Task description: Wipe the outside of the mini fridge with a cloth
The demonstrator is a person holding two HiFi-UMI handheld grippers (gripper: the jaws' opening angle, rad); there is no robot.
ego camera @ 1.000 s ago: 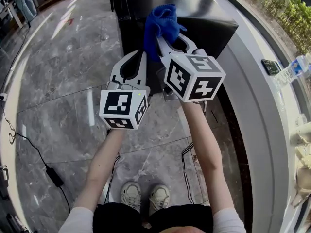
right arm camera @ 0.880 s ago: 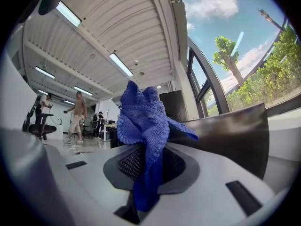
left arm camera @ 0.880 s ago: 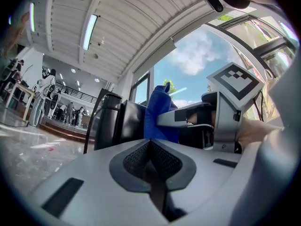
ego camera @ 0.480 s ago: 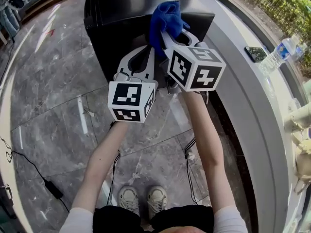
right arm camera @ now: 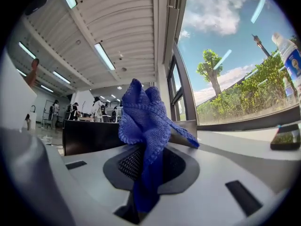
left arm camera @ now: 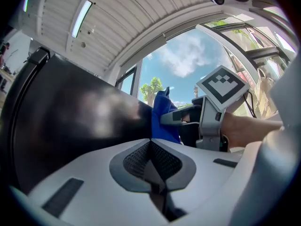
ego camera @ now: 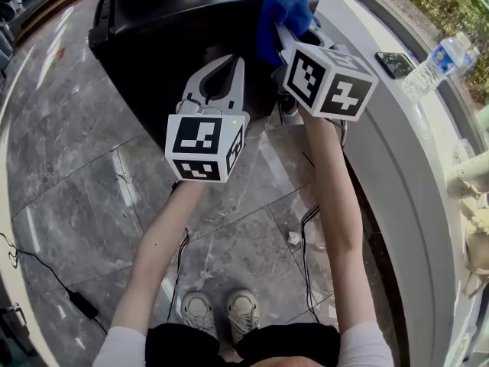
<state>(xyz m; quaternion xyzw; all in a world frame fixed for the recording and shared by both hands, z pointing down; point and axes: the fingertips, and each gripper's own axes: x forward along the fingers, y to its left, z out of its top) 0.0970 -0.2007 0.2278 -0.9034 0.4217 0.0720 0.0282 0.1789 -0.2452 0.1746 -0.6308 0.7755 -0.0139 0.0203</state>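
Observation:
The black mini fridge [ego camera: 176,21] stands on the floor ahead of me, with its glossy side [left arm camera: 70,121] filling the left of the left gripper view. My right gripper [ego camera: 286,38] is shut on a blue cloth [ego camera: 281,10] and holds it at the fridge's upper right corner. The cloth [right arm camera: 146,121] bunches upward between that gripper's jaws. My left gripper [ego camera: 235,61] is shut on nothing, close in front of the fridge's dark face and left of the cloth [left arm camera: 162,117].
A curved white counter [ego camera: 397,151] runs along the right, bearing a phone [ego camera: 395,63] and a water bottle [ego camera: 437,61]. Cables [ego camera: 306,239] lie on the marble floor by the person's feet [ego camera: 221,312]. A power adapter [ego camera: 80,303] lies at lower left.
Both grippers have moved forward to the fridge. The right gripper carried the cloth up and to the right, to the fridge's top corner. Both stayed shut.

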